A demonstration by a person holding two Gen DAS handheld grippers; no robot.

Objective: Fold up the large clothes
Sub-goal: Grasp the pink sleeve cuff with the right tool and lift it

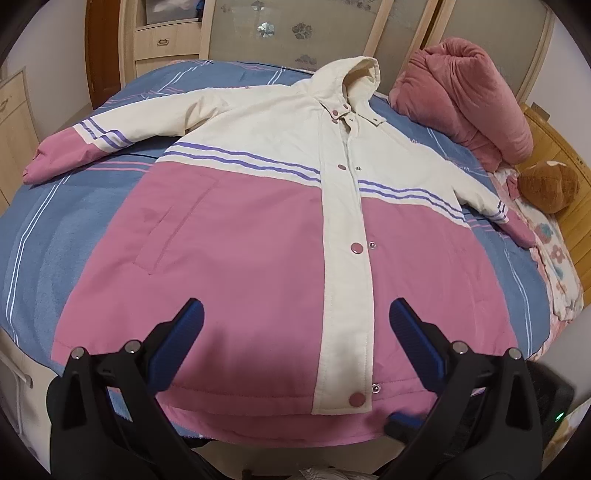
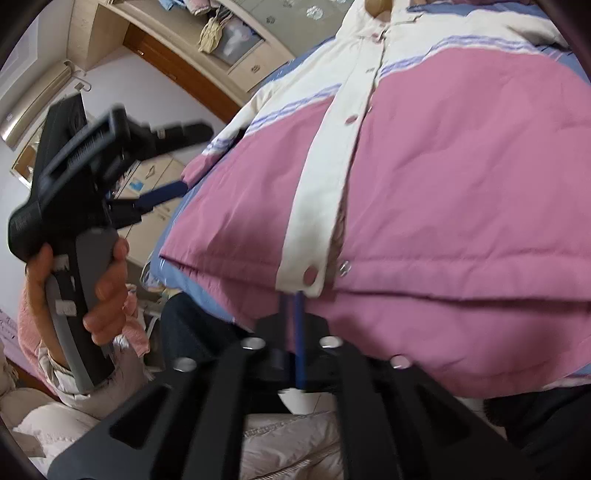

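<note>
A large hooded jacket [image 1: 258,229], cream on top and pink below with purple stripes, lies face up and spread flat on the bed, sleeves out to both sides, hem at the near edge. My left gripper [image 1: 295,321] is open above the pink lower front, its blue pads clear of the cloth. It also shows in the right wrist view [image 2: 184,162], held in a hand. My right gripper [image 2: 293,299] is shut with its blue fingers pressed together at the jacket's hem [image 2: 424,295], just under the cream placket's bottom snap; whether cloth is pinched I cannot tell.
The bed has a blue striped cover [image 1: 48,229]. A rolled pink blanket [image 1: 469,99] and a brown plush toy [image 1: 550,184] lie at the far right by the wooden headboard. Wardrobes [image 1: 166,33] stand behind the bed.
</note>
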